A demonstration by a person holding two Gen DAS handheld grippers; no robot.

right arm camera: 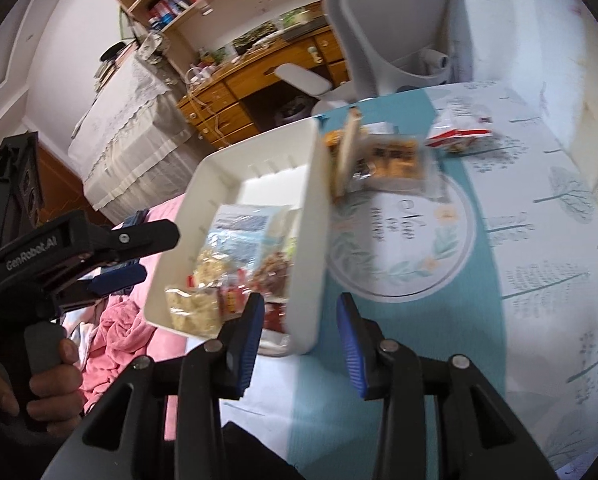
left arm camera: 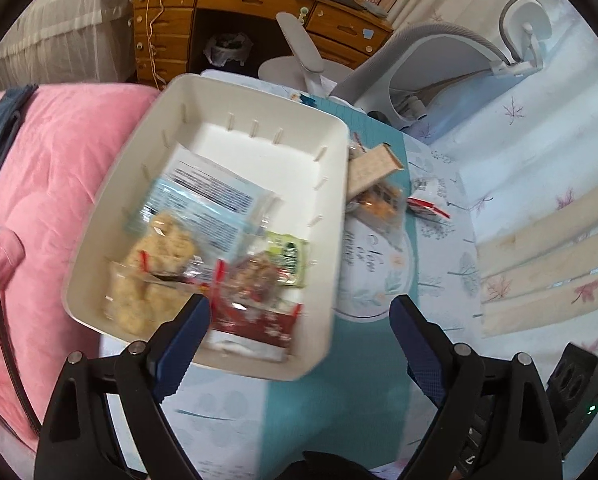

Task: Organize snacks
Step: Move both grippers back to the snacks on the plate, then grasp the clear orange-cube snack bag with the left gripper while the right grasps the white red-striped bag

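Observation:
A white bin (left arm camera: 331, 136) stands at the table's left edge. It holds a pale puffed snack bag (left arm camera: 155, 264), a blue-white packet (left arm camera: 207, 200), a green packet (left arm camera: 289, 256) and a red packet (left arm camera: 255, 320). My left gripper (left arm camera: 303, 336) hovers open over the bin's near corner, pads touching nothing. My right gripper (right arm camera: 301, 336) is open, with the bin's near right wall (right arm camera: 311, 240) just beyond its tips and a gap on the right side. Outside the bin lie a tan bar (right arm camera: 349, 152), a cracker packet (right arm camera: 395, 160) and a red-white packet (right arm camera: 459, 128).
Pink bedding (left arm camera: 51, 200) lies left of the bin. A white office chair (left arm camera: 439, 72) and a wooden desk (left arm camera: 219, 12) stand behind the table. The tablecloth has a teal strip (left arm camera: 339, 400) and a round print (right arm camera: 411, 248). A hand holds the left gripper's handle (right arm camera: 43, 344).

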